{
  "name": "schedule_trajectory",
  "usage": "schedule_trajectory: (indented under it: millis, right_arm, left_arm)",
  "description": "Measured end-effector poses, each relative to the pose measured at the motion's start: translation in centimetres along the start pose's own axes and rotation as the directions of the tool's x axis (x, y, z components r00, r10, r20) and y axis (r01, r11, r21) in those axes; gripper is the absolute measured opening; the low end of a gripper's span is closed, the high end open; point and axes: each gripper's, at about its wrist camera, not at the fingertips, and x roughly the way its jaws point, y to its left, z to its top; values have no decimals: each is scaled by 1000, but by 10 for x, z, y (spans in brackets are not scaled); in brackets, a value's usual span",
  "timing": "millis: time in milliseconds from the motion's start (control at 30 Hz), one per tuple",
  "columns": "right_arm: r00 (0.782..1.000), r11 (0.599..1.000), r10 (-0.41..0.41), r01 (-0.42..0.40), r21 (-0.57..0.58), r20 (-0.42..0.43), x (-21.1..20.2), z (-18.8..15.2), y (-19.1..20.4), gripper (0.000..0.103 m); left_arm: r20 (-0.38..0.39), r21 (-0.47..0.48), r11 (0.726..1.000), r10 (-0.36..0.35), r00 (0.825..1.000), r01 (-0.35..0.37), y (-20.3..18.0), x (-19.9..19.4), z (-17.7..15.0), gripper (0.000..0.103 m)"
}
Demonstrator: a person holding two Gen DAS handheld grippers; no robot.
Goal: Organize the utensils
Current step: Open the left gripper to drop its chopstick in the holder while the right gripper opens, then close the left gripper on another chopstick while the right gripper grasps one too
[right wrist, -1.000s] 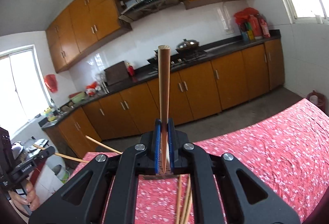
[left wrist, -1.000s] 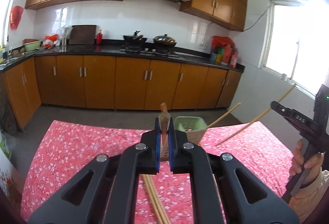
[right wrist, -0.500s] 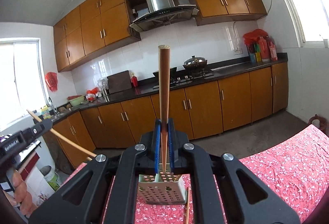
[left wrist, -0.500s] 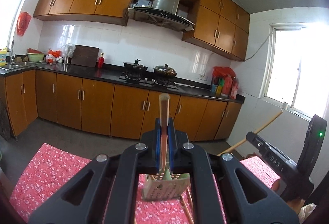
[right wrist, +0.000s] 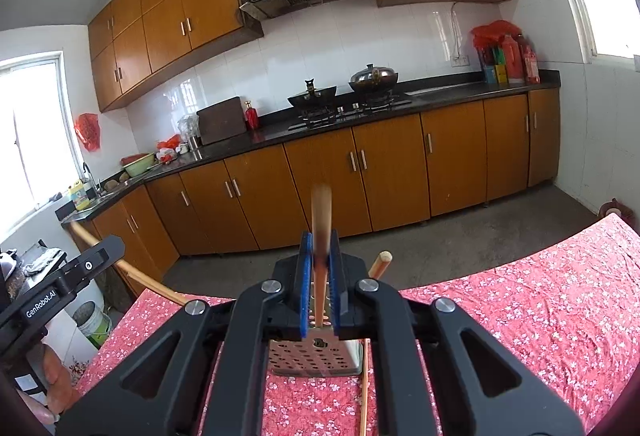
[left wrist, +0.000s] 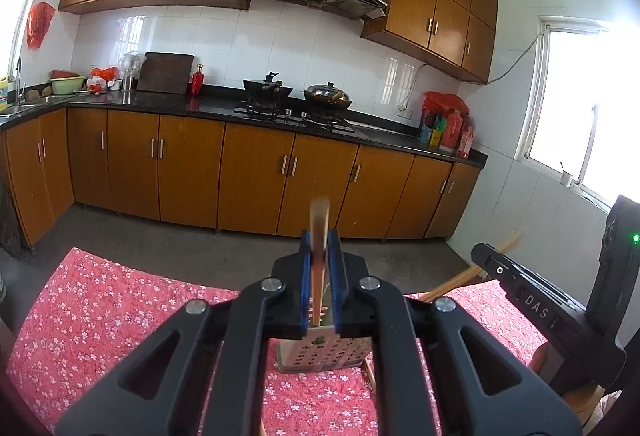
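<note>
Two grippers each pinch one chopstick, and both sticks have slid lower than half a second ago, now blurred, their tips entering the perforated holder [left wrist: 322, 356] on the red cloth [left wrist: 100, 316]. This suggests both are mid-drop into the holder.

Left of the holder, the left gripper [left wrist: 320, 276] has its blue pads nearly closed around the left chopstick [left wrist: 319, 236], whose long axis is upright, top end skyward.

Directly over the holder, the right gripper [right wrist: 320, 276] likewise grips the right chopstick [right wrist: 321, 228], vertical too. Another stick [right wrist: 380, 264] already leans inside the holder, just right of it.
</note>
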Motion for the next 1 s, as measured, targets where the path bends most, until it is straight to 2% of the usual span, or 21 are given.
schedule_trajectory:
  millis: [67, 133, 300, 400, 467, 533, 600, 733, 867, 1000]
  right_arm:
    - [1000, 1000, -5, 4, 5, 10, -5, 2, -3, 17]
    - [1000, 1000, -7, 7, 17, 28, -11, 5, -4, 21]
    - [998, 998, -38, 35, 42, 59, -38, 3, -17, 21]
    - [996, 995, -80, 78, 58, 33, -46, -9, -32, 21]
    - [993, 991, -114, 116, 73, -28, -43, -27, -46, 21]
    - [982, 985, -145, 156, 77, -124, -29, -52, -62, 21]
    - [958, 981, -154, 178, 80, -244, -8, -82, -73, 21]
    - [902, 986, -91, 140, 86, -421, 25, -135, -75, 21]
    - [867, 992, -68, 112, 60, -493, 45, -167, -63, 21]
    - [849, 992, -92, 125, 28, -520, 59, -178, -57, 21]
  left_arm:
    - [8, -5, 1000, 3, 1000, -3, 4, -5, 0, 15]
    - [20, -13, 1000, 11, 1000, -11, 8, -13, 1, 18]
    - [44, -25, 998, 53, 998, -52, 22, -39, 0, 22]
    - [30, -1, 992, 126, 992, -126, 37, -54, -16, 25]
    - [-3, 2, 987, 159, 987, -159, 51, -56, -30, 25]
    - [-59, 4, 981, 193, 980, -193, 67, -52, -53, 25]
    - [-136, -1, 975, 220, 966, -222, 83, -41, -78, 25]
    - [-287, -42, 975, 199, 937, -220, 106, -20, -127, 25]
    - [-390, -99, 977, 137, 910, -190, 115, -5, -164, 25]
    - [-428, -102, 981, 104, 898, -162, 110, 1, -186, 25]
